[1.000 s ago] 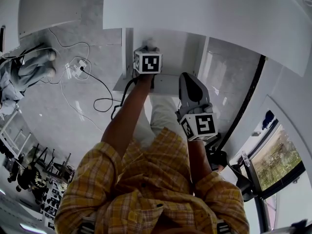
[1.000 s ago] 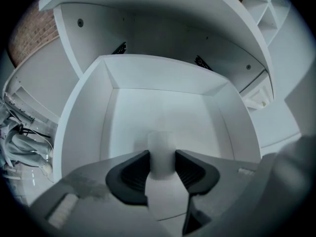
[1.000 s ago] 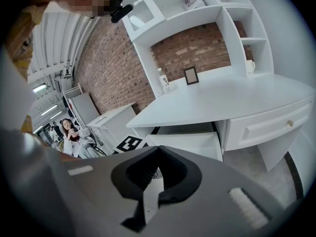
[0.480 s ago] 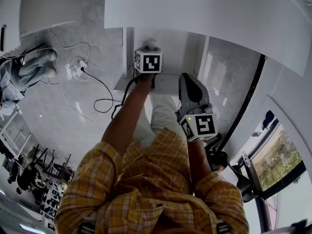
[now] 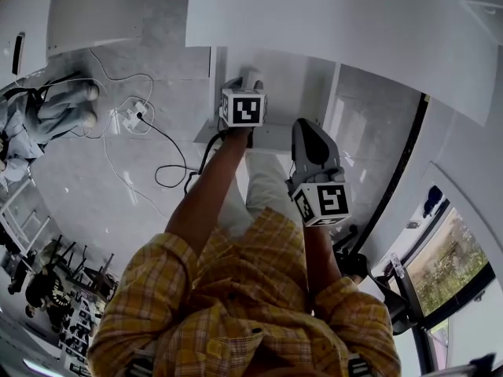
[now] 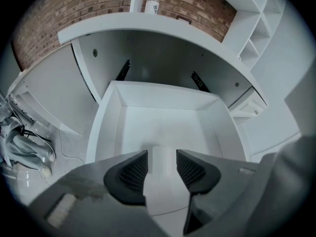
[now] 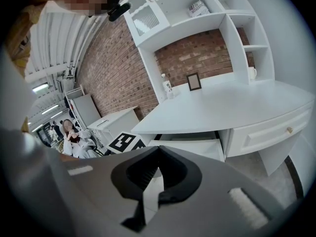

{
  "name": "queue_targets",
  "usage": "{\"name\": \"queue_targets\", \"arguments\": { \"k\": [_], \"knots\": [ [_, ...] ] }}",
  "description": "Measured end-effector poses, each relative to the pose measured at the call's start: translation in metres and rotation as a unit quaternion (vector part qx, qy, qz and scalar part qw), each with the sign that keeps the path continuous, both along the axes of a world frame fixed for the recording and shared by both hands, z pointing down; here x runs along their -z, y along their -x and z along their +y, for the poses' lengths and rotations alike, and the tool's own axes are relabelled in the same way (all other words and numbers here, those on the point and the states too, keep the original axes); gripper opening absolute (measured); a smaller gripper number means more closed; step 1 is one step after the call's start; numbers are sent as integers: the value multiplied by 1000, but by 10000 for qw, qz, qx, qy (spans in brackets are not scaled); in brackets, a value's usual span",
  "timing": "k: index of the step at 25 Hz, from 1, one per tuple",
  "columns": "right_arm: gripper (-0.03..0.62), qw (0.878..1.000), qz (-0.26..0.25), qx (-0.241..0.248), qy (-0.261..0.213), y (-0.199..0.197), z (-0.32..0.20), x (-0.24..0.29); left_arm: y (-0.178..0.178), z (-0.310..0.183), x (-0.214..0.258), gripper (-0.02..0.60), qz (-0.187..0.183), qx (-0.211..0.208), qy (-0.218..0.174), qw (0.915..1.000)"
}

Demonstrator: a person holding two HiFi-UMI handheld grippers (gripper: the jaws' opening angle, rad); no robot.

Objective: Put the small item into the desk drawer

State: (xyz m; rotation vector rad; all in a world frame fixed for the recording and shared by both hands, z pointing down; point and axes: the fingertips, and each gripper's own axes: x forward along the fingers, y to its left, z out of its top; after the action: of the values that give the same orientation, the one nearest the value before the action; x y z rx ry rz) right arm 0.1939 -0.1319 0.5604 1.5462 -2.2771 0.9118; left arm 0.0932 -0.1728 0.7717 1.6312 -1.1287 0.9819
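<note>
We see the left tongs (image 6: 162, 164) spread wide, their jaws just having been opening, above the pulled-out white drawer (image 6: 109, 125) below the bench's front edge. The small item (image 6: 162, 154) is white and hard to tell from the drawer floor. It shows between the pads with neither pad pressing on it, and it appears to lie on the drawer floor near the front. Our right tongs (image 7: 158, 151) are pressed together with nothing in them, held beside the drawer and nearer to us. The bench (image 7: 237, 102) has a bare white top. A bottle (image 7: 167, 86) and a small frame (image 7: 194, 81) stand at its back edge against a brick wall (image 7: 123, 73). White shelves (image 7: 207, 21) rise above the bench. A power strip (image 5: 135, 116) lies on the grey floor (image 5: 94, 187).
</note>
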Motion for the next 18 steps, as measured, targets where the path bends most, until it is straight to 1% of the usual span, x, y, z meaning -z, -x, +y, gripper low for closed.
{"name": "queue_targets", "arguments": {
  "k": [4, 8, 14, 18],
  "knots": [
    [-2, 9999, -14, 29, -97, 6, 1, 10, 6, -1, 16, 190, -59, -21, -199, 9998],
    [-2, 9998, -118, 88, -129, 14, 0, 24, 10, -1, 44, 178, 73, 40, -380, 9992],
    [-2, 9993, -156, 167, -292, 18, -1, 52, 16, -2, 101, 164, 227, 9, -797, 9966],
    [-2, 9989, -169, 243, -373, 21, 0, 74, 18, -6, 145, 153, 325, 5, -1150, 9928]
  ]
}}
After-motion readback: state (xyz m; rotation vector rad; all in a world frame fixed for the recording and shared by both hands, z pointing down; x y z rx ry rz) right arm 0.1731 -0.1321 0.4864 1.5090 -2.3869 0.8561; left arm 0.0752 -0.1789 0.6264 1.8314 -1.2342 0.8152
